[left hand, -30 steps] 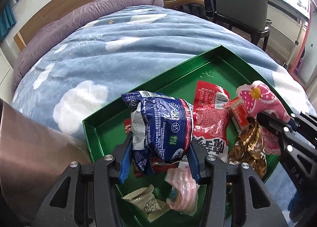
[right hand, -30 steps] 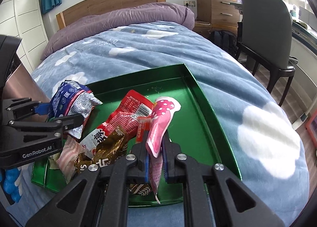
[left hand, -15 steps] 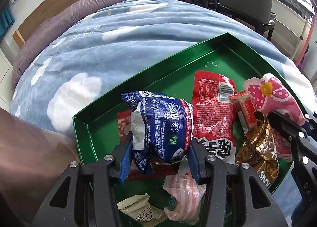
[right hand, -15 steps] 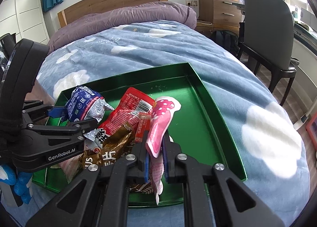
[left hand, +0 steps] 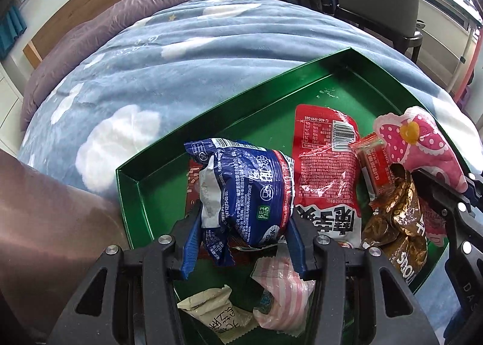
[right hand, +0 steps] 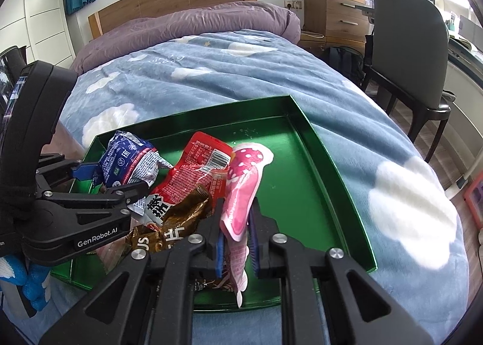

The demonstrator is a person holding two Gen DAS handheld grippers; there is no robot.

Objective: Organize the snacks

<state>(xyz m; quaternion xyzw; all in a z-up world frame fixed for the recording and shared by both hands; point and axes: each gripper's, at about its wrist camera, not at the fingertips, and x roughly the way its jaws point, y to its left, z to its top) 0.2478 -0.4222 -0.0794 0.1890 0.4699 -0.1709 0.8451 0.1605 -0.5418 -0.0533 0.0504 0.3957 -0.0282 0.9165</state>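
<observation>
1. Left wrist view: the left tool clamps a blue packet between its two blue pads, holding it over the near-left part of a green tray that sits on a bed. The packet's long axis runs away from the tool, toward the tray's far wall. A red packet lies just to its right, lengthwise the same way. Further right are a small red bar, a gold wrapper and a pink spotted packet, the last pinched by the right tool entering from the right edge. Below the blue packet lie a pink striped wrapper and a cream sachet, with a dark red pack partly hidden under it. Count: eight snacks, one tray, two tools.

2. Right wrist view: the right tool, jaws fully narrowed, grips the pink spotted packet by its lower end; the packet stands up and away from the tool, over the tray's middle. Bare green floor lies to its right, the likely spot to set it down, and the right hand is the nearer one. The left tool holds the blue packet at the tray's left end. Counted here: blue, red, gold, pink, one bar; the rest are hidden.
</observation>
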